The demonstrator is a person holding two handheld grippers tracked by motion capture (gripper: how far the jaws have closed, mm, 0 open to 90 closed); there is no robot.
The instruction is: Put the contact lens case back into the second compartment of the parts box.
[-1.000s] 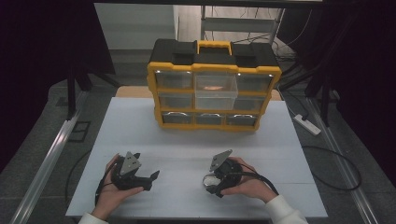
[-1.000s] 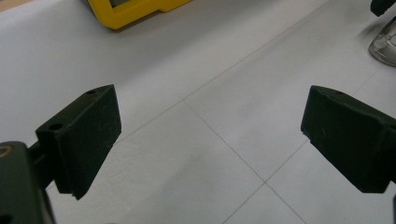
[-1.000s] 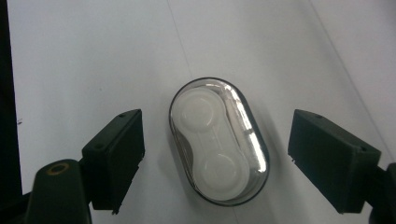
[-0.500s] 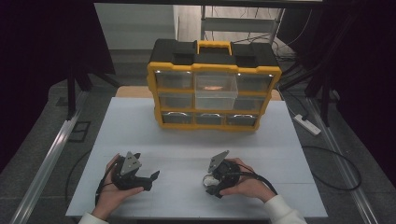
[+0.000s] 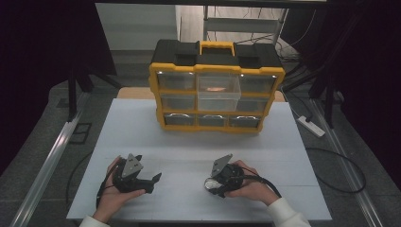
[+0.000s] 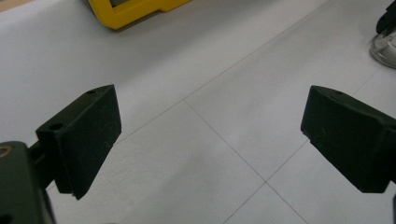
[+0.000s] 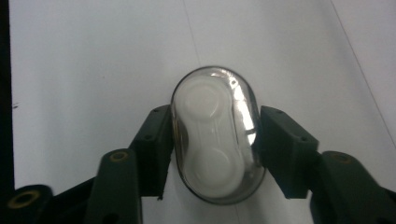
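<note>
A clear oval case (image 7: pixel 212 140) with a white two-cup insert lies on the white table between the jaws of my right gripper (image 7: pixel 215 149). The jaws have just been closing, and both pads now press on the case's sides. In the high view the right gripper (image 5: pixel 213 182) sits at the front right of the table, with the case (image 5: pixel 209 184) at its tip. My left gripper (image 5: pixel 150 181) rests at the front left, held in a hand. Its jaws (image 6: pixel 210 140) stand wide open over bare table. The case (image 6: pixel 385 46) lies beyond them at the far right.
A yellow and black organiser box (image 5: pixel 217 120) with clear drawers stands at the back of the table. Its top middle drawer (image 5: pixel 219 90) is pulled out and holds something orange. A white power strip (image 5: pixel 311 126) lies on the floor to the right.
The right gripper's jaws have closed in onto the clear case. Both hands have stayed where they were, and the left gripper is unchanged.
</note>
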